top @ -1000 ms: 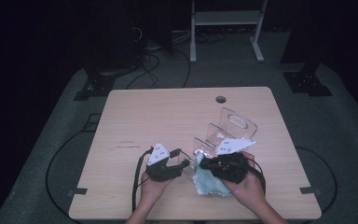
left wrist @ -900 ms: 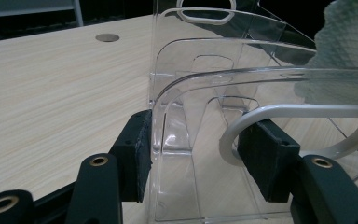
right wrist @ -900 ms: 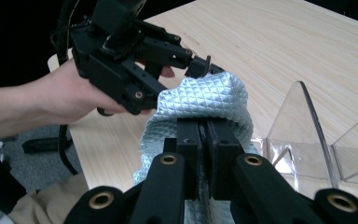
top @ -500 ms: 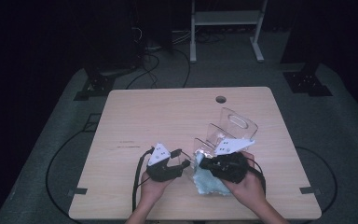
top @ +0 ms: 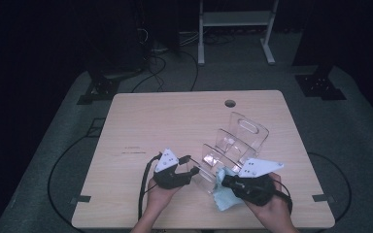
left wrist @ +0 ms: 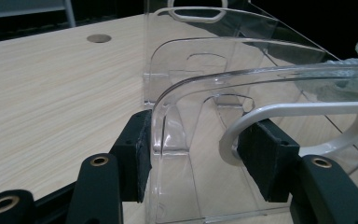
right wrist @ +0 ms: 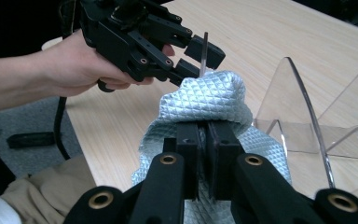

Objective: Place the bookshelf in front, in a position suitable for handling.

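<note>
A clear acrylic rack with several stepped upright panels stands on the wooden table, right of middle. My left gripper is at the rack's near end, shut on the front panel. In the left gripper view its pads sit on either side of that panel. My right gripper is shut on a light blue quilted cloth beside the rack's near corner. The right gripper view shows the cloth bunched above my right gripper, close to the left gripper.
A round cable hole lies near the table's far edge. A white metal stand and floor cables are beyond the table. Bare wood spreads over the table's left and far parts.
</note>
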Demonstrator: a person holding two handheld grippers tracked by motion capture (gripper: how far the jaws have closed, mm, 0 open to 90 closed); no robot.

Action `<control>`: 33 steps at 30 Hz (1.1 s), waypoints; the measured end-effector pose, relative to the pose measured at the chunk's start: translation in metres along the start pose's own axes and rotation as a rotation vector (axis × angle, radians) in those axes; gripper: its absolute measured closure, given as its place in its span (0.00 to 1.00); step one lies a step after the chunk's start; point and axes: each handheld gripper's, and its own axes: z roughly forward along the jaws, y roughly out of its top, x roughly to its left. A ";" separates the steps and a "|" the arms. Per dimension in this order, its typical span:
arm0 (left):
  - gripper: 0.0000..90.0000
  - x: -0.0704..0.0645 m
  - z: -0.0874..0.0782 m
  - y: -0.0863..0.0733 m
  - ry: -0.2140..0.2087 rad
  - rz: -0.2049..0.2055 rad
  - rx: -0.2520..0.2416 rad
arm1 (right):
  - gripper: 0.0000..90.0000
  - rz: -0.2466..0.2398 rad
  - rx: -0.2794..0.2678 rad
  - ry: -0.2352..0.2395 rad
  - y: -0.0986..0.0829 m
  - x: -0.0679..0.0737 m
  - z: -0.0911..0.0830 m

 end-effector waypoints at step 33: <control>0.52 -0.009 0.003 0.000 -0.126 0.084 0.005 | 0.92 0.070 -0.021 -0.075 -0.010 -0.049 -0.013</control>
